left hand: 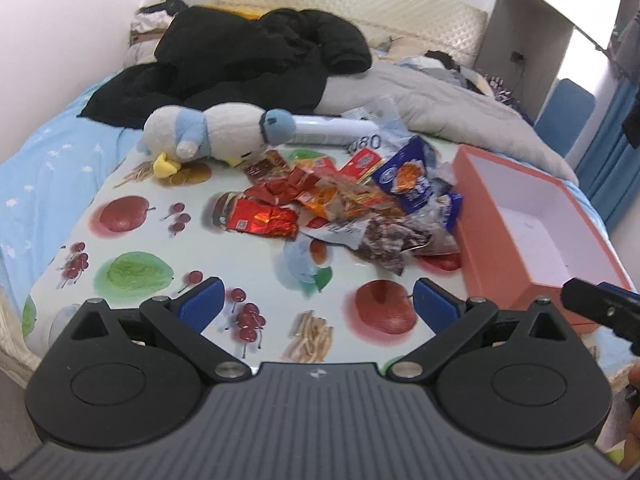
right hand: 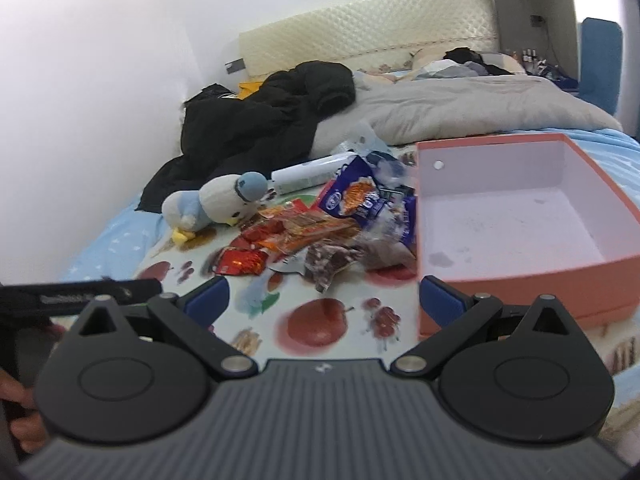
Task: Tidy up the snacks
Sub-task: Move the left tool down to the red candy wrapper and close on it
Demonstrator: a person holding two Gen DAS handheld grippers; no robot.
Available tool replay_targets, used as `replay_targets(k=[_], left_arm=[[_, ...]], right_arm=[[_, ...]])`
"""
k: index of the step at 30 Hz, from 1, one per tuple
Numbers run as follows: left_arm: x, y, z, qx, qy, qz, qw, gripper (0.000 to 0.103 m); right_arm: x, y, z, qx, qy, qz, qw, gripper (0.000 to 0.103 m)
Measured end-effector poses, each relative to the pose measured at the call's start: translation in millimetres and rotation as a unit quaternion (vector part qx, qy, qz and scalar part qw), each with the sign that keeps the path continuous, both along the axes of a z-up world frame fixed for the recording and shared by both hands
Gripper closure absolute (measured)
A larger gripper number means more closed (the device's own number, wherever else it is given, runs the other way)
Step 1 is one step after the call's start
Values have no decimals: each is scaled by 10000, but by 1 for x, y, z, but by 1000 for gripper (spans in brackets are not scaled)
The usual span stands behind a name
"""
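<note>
White walls (right hand: 100,80), cream padded headboard (left hand: 360,4), unmade bed (left hand: 60,148).

Non-task stuff in front of me: plush penguin (left hand: 216,130) lying on its side on the fruit-print mat (left hand: 132,240), black jacket (left hand: 240,60) heaped behind it, grey duvet (left hand: 440,96) to the right, quilted cream headboard (left hand: 360,0) against the white wall (left hand: 80,12).

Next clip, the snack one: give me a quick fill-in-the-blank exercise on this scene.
1. The orange box holds ____ snack packets.
2. The snack pile lies on a mat printed with ____.
3. The plush penguin lies to the ____ of the pile.
4. Both the left claw and the right claw are ____.

Missing words: no; fruit; left; open
</note>
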State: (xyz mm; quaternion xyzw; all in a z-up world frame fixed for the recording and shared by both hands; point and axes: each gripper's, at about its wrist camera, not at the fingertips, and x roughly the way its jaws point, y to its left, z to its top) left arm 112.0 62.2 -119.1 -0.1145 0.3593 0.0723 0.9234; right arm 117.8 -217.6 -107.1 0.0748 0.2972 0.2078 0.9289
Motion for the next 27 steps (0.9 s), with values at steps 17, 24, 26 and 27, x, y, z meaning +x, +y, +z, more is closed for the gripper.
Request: replay_targets(k=[17,24,26,27], left_arm=[[104,57,-74,-33,269,29,9996,12],[155,74,-107,-212,327,-166,9991,15],[168,78,-117,-225,367,-203,9989,15],[173,80,-121,-220,385,-219,9988,15]], right_arm=[[93,66,-37,-230,87,659,9975,54],[138,102,-61,-822,-104,866,9928,54],[150,111,-71,-1102,-174,930,9894,54],[155,115,-75,-1200,-197,964,9879,54]])
